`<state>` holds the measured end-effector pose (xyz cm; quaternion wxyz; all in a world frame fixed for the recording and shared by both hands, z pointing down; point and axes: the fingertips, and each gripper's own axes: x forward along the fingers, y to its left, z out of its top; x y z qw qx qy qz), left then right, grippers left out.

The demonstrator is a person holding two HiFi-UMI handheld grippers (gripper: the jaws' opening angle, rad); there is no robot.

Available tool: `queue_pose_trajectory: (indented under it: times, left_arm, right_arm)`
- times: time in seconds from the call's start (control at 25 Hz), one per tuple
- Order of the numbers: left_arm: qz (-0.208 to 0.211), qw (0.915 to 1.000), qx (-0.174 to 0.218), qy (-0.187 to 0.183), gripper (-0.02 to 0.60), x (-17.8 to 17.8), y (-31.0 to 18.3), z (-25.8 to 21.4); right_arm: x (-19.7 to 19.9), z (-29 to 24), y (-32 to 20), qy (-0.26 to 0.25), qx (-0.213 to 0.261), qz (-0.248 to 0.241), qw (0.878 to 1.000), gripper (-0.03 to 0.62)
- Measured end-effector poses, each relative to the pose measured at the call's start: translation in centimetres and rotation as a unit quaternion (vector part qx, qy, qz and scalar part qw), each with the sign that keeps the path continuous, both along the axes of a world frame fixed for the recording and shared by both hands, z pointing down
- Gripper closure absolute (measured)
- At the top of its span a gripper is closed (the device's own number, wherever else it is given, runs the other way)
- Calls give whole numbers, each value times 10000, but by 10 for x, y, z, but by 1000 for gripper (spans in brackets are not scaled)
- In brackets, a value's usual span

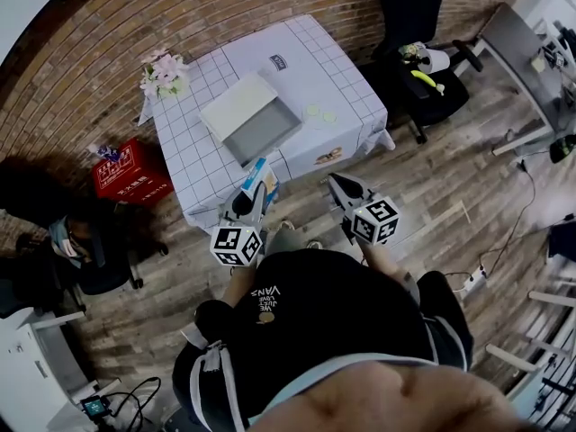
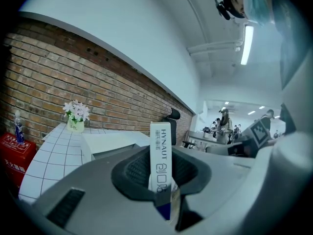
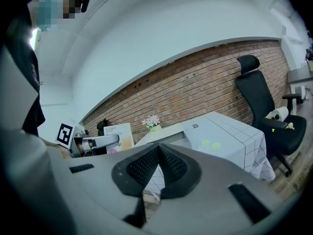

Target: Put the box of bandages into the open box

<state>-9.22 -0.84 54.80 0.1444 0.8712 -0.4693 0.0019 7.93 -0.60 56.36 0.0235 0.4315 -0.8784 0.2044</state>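
We are holding a gripper in each hand, standing at the near side of a table [image 1: 337, 66] covered with a white checked cloth. The left gripper [image 1: 250, 196] is pinching the box of bandages [image 2: 160, 161]: its two dark pads are pressing on the box's broad faces, and the box is standing upright between them with a narrow white edge facing the camera and a blue end at the bottom. In the head view the box of bandages is hanging in the air over the near edge of the table, apart from the open box [image 1: 266, 133], which is lying further in on the cloth with its pale lid tipped back.

The right gripper [image 1: 337, 185] is hovering just beside the left one, and its jaws are pressing together at the tips with nothing between them.

A small pot of flowers [image 1: 164, 72] is sitting at the far left corner of the table. A red box [image 1: 130, 174] is resting on the floor to the left, and a black chair [image 1: 418, 70] is standing to the right.
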Motion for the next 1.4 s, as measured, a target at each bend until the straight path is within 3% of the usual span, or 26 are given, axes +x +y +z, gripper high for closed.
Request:
queue_pose_trajectory:
  times: [0.56, 0.72, 1.24, 1.4]
  left_arm:
    - [347, 9985, 24, -430, 502, -3, -72, -3]
    - [468, 9960, 5, -761, 502, -7, -91, 1]
    - [841, 9837, -40, -1591, 502, -25, -140, 25]
    - [1170, 9696, -112, -2148, 502, -25, -147, 41]
  right_arm:
    - [-7, -1, -56, -4, -80, 242, 9997, 594]
    - [-13, -1, -73, 0, -123, 307, 9995, 594]
    - [-34, 7, -110, 71, -236, 557, 9981, 594]
    - [-45, 7, -117, -29, -330, 585, 9977, 594]
